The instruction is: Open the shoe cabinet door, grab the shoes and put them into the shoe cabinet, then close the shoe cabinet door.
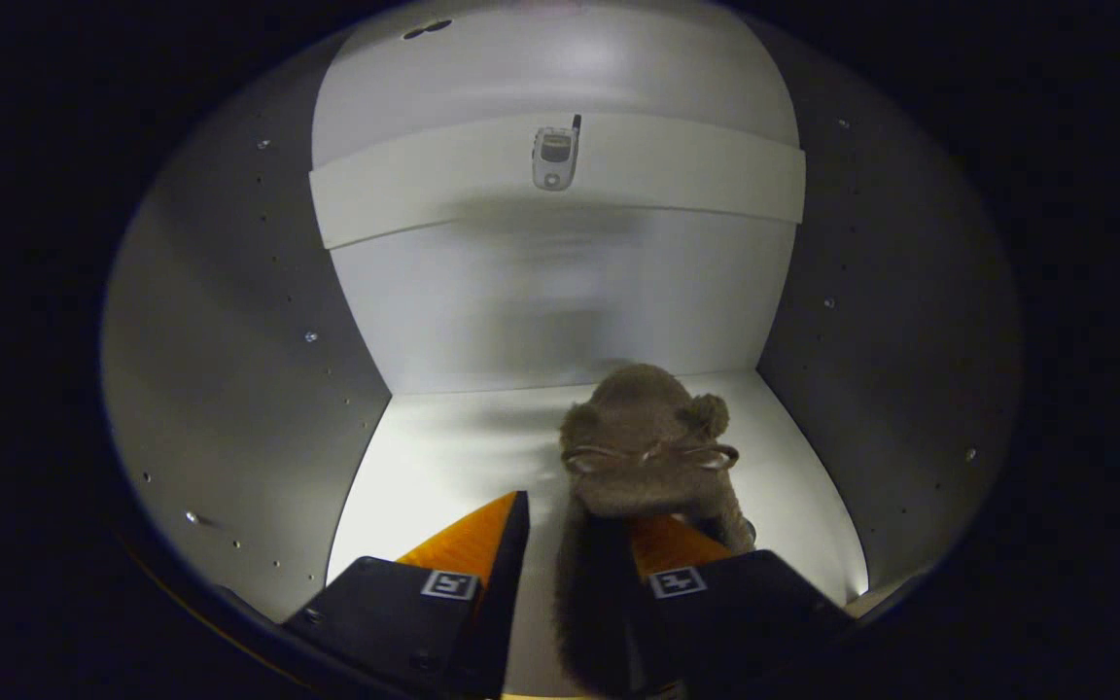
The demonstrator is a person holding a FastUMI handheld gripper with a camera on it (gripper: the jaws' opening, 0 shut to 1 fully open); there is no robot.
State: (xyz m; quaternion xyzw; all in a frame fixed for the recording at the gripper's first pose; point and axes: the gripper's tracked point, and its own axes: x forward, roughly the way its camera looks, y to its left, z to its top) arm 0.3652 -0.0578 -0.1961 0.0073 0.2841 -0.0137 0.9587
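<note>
I see my hand-held gripper inside the white shoe cabinet. Its fingers stand narrowly apart around the furry brown slipper; whether both press it, I cannot tell.

The fuzzy slipper between and just ahead of the fingers was brown with a thin ribbon bow. The fingers were orange on black bases bearing black-and-white square markers. Beyond them, the cabinet interior was white and grey.
</note>
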